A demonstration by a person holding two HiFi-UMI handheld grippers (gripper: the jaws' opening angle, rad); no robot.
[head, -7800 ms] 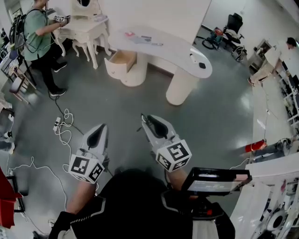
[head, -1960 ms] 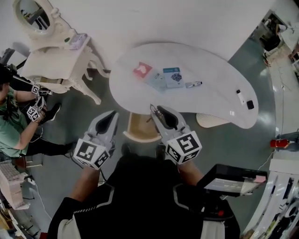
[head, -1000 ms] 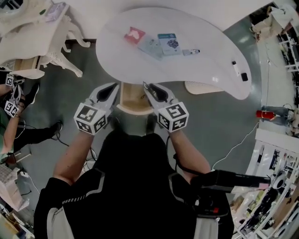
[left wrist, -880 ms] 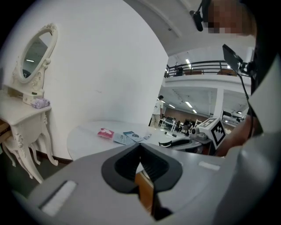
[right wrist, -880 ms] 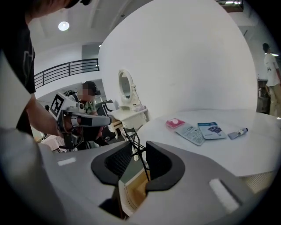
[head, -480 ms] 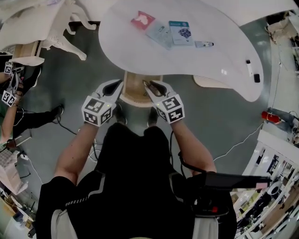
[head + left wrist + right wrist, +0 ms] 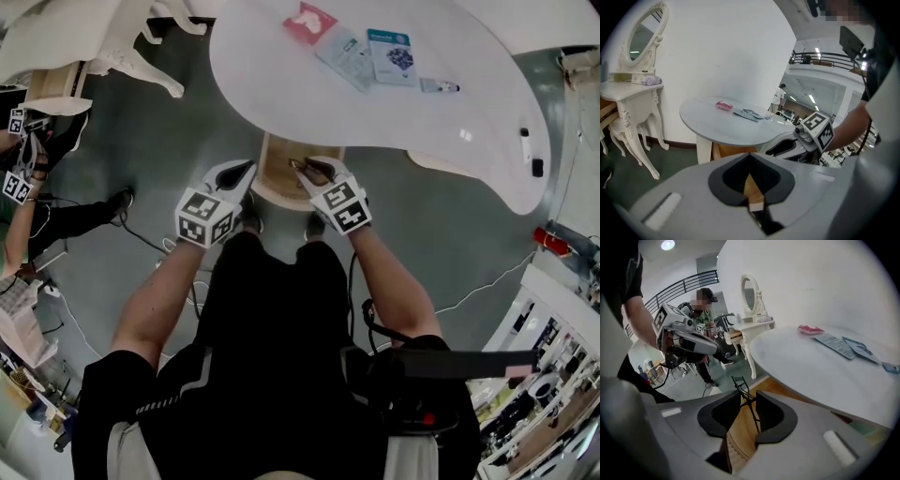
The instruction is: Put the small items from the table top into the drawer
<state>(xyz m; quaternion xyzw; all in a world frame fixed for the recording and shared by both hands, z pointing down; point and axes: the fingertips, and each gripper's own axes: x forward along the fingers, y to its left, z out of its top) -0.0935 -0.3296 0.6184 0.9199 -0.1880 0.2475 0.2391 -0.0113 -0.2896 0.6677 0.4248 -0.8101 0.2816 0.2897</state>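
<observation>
An open wooden drawer (image 7: 278, 180) juts from under the white curved table (image 7: 281, 84). On the table lie a pink packet (image 7: 309, 21), two bluish packets (image 7: 349, 53) (image 7: 392, 49) and a small item (image 7: 439, 86). My right gripper (image 7: 300, 166) hangs over the drawer, shut on a thin black wire tool (image 7: 740, 386) that sticks out past its tips (image 7: 747, 398). My left gripper (image 7: 244, 170) sits by the drawer's left edge, shut and holding nothing (image 7: 750, 160). The pink packet (image 7: 811, 329) and the bluish packets (image 7: 834, 341) also show in the right gripper view.
A white vanity table (image 7: 56, 37) with a mirror (image 7: 641, 30) stands at the left. A person in green (image 7: 19, 187) with their own grippers stands beside it. Two small dark items (image 7: 531, 155) lie at the table's right end. Cables run over the grey floor (image 7: 178, 253).
Over the last second I have stepped closer. Both grippers have moved forward to the open drawer, and the right one now holds the wire tool above it.
</observation>
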